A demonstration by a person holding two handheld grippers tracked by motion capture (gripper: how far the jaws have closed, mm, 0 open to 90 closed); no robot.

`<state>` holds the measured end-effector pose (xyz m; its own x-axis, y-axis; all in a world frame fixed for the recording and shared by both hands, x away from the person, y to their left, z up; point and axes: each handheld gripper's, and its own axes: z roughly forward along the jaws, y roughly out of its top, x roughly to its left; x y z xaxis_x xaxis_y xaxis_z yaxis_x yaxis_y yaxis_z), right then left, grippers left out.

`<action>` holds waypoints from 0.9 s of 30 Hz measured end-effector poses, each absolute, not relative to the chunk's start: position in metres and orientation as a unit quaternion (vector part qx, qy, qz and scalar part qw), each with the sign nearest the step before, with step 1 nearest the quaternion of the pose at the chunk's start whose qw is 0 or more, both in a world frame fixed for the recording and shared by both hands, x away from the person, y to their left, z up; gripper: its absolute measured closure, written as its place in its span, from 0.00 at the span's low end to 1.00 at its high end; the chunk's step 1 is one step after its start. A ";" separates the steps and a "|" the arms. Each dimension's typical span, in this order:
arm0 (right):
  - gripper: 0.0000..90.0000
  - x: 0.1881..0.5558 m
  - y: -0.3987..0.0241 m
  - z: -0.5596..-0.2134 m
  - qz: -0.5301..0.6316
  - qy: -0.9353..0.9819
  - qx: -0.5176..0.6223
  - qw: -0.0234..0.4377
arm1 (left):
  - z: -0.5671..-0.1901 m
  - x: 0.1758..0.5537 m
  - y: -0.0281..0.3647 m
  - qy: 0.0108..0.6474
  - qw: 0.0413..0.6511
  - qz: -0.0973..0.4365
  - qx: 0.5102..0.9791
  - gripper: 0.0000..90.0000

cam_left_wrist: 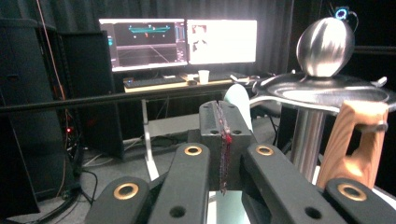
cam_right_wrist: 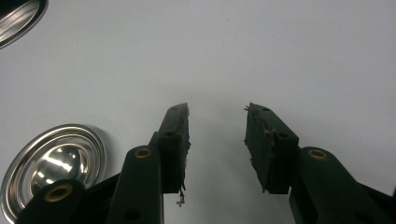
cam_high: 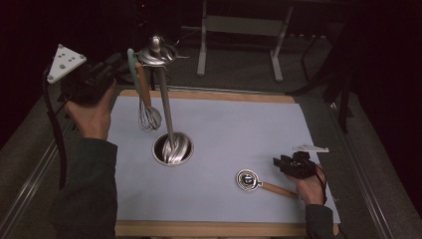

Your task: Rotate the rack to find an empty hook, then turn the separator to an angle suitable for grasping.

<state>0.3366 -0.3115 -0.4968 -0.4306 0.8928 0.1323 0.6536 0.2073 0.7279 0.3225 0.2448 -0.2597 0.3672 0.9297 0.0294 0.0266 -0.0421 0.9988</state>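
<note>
Left gripper [cam_high: 117,67] is raised at the far left of the table, level with the top of a steel utensil stand [cam_high: 158,54], and its jaws are pressed together on the upper end of a mint-green handle [cam_high: 131,64] that hangs at the stand's rim. In the left gripper view the two pads meet with no gap, and the pale green handle [cam_left_wrist: 237,100] rises just behind them, while a wooden handle [cam_left_wrist: 360,140] hooks over the stand's round top plate [cam_left_wrist: 327,93] just to the right. From that wooden handle a whisk [cam_high: 148,117] hangs down beside the stand's pole, its wires just above the white mat [cam_high: 239,129]. The pole stands in a round steel base [cam_high: 172,149] near the middle of the mat.

Over at the near right edge, the right gripper [cam_high: 278,163] rests low with its jaws standing well apart and nothing between them; the right gripper view shows bare mat in the gap. Just beside it lies a small steel ladle [cam_high: 248,179] with a wooden handle, its bowl [cam_right_wrist: 56,161] facing up, close to the left jaw in that view but not touching it.
</note>
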 end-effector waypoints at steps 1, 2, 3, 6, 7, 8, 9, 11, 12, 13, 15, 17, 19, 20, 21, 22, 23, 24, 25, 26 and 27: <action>0.65 0.336 -0.312 -0.497 0.371 0.760 0.509 0.161 | -0.260 0.322 0.246 0.397 0.566 0.398 0.604 1.00; 0.65 0.336 -0.312 -0.497 0.371 0.760 0.508 0.161 | -0.261 0.321 0.247 0.397 0.563 0.397 0.606 1.00; 0.65 0.336 -0.312 -0.496 0.371 0.760 0.509 0.161 | -0.263 0.320 0.248 0.397 0.562 0.397 0.607 1.00; 0.65 0.336 -0.312 -0.495 0.369 0.764 0.504 0.161 | -0.267 0.316 0.253 0.398 0.559 0.394 0.611 1.00; 0.65 0.335 -0.312 -0.494 0.369 0.765 0.503 0.161 | -0.269 0.315 0.254 0.399 0.557 0.392 0.614 1.00; 0.65 0.335 -0.311 -0.493 0.368 0.767 0.500 0.162 | -0.271 0.314 0.255 0.398 0.553 0.393 0.618 1.00; 0.65 0.335 -0.311 -0.492 0.368 0.768 0.498 0.162 | -0.273 0.313 0.255 0.397 0.550 0.391 0.622 1.00; 0.65 0.334 -0.312 -0.490 0.368 0.769 0.496 0.163 | -0.279 0.311 0.256 0.394 0.540 0.390 0.633 0.99; 0.66 0.333 -0.313 -0.488 0.369 0.769 0.496 0.163 | -0.282 0.310 0.256 0.393 0.538 0.388 0.637 0.99; 0.66 0.332 -0.313 -0.488 0.369 0.770 0.495 0.163 | -0.286 0.308 0.256 0.391 0.533 0.386 0.643 0.98; 0.66 0.331 -0.314 -0.486 0.366 0.773 0.492 0.164 | -0.295 0.304 0.257 0.391 0.526 0.384 0.651 0.98; 0.66 0.328 -0.316 -0.485 0.365 0.775 0.490 0.164 | -0.305 0.300 0.259 0.392 0.526 0.379 0.653 0.97; 0.66 0.325 -0.317 -0.485 0.361 0.778 0.488 0.164 | -0.315 0.296 0.260 0.396 0.525 0.373 0.655 0.97; 0.67 0.324 -0.317 -0.485 0.358 0.780 0.486 0.163 | -0.320 0.295 0.260 0.396 0.526 0.370 0.655 0.97; 0.68 0.323 -0.317 -0.485 0.355 0.783 0.484 0.161 | -0.325 0.293 0.260 0.399 0.526 0.367 0.656 0.96; 0.69 0.321 -0.317 -0.485 0.356 0.784 0.483 0.159 | -0.330 0.292 0.260 0.400 0.526 0.364 0.656 0.96; 0.71 0.320 -0.318 -0.485 0.358 0.785 0.482 0.154 | -0.335 0.290 0.260 0.402 0.526 0.360 0.657 0.96; 0.73 0.319 -0.317 -0.484 0.355 0.789 0.478 0.151 | -0.340 0.289 0.259 0.403 0.525 0.357 0.659 0.95; 0.74 0.317 -0.316 -0.484 0.351 0.792 0.475 0.151 | -0.346 0.288 0.257 0.404 0.523 0.355 0.661 0.95; 0.77 0.315 -0.316 -0.484 0.349 0.795 0.473 0.152 | -0.351 0.287 0.256 0.407 0.521 0.351 0.664 0.94; 0.79 0.313 -0.315 -0.483 0.347 0.797 0.470 0.150 | -0.356 0.287 0.255 0.407 0.518 0.349 0.667 0.94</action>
